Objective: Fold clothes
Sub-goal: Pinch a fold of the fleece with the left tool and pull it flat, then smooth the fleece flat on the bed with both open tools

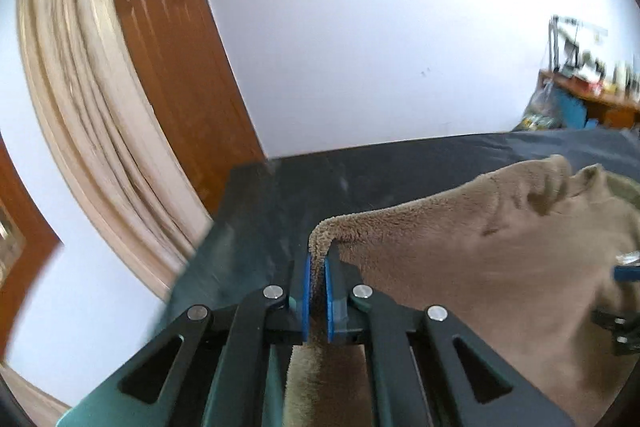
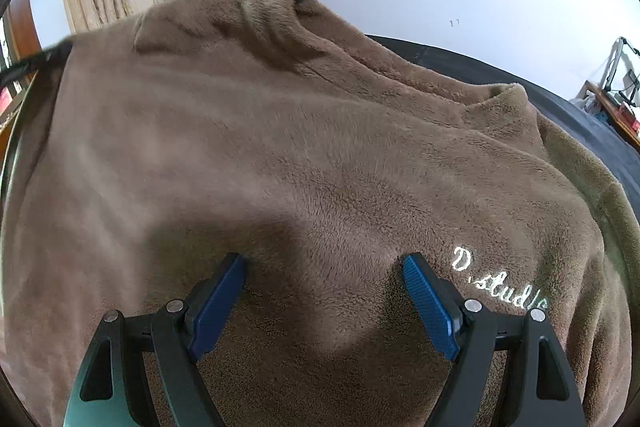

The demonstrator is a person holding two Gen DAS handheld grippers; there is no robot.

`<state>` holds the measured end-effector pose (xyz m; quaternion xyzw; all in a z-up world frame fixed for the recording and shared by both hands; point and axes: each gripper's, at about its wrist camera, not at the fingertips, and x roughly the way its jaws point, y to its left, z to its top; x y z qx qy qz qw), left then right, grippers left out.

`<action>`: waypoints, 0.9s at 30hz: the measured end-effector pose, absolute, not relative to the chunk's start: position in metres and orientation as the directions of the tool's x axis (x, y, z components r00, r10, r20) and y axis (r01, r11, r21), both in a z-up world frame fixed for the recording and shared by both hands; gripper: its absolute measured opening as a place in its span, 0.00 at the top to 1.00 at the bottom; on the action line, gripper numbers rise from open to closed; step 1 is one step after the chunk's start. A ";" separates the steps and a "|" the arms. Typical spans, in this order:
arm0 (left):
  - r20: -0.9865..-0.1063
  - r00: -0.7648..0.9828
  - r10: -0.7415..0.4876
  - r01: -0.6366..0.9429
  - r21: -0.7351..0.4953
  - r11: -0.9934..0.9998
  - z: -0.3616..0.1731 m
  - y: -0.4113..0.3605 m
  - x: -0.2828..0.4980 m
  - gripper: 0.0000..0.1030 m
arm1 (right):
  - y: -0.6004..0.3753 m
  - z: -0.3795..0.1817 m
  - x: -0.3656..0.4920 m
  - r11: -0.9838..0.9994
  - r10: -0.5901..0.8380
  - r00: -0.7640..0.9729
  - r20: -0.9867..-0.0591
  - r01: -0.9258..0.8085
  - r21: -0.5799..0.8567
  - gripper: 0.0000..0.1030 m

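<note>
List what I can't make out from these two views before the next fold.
- Embroidered lettering, right wrist view: its end hidden behind the right gripper.
- Brown fleece top, right wrist view: hem and sleeves cut off by the frame edge.
- Pinched fleece edge, left wrist view: which part of the garment is unclear inside the left gripper.
- Shelf clutter: blurred, too small.

The garment [image 2: 280, 147] is seen to be brown fleece, thick, plush and matt, with glossy white lettering [image 2: 496, 287] stitched on it. The table [image 1: 280, 195] is covered in a dark, smooth, faintly sheened sheet. On the left claw [image 1: 318, 267], matt black plastic arms, shiny metal rivets [image 1: 274, 291] and blue pads [image 2: 430, 307] of ribbed plastic are shown. The door [image 1: 172, 47] is of brown wood.
</note>
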<state>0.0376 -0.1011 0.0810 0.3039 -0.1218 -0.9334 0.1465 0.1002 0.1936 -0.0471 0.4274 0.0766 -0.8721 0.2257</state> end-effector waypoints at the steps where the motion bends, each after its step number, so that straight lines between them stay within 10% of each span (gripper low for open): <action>1: -0.524 -0.766 -0.371 0.192 0.364 -0.911 0.078 -0.096 0.030 0.93 | 0.194 -0.047 0.100 -0.886 -0.330 -0.532 -0.780 0.460 0.061 0.19; 11: -0.678 -0.584 -0.446 0.118 0.473 -0.873 -0.011 -0.105 -0.014 0.90 | 0.190 -0.048 0.099 -0.886 -0.333 -0.528 -0.781 0.460 0.067 0.18; 19: -0.726 -0.536 -0.431 0.188 0.395 -0.899 -0.018 -0.149 -0.002 0.47 | 0.191 -0.051 0.096 -0.885 -0.334 -0.526 -0.782 0.461 0.067 0.17; 27: -0.715 -0.610 -0.341 0.241 0.243 -0.940 0.019 -0.127 0.015 0.36 | 0.193 -0.050 0.095 -0.885 -0.335 -0.527 -0.781 0.460 0.069 0.17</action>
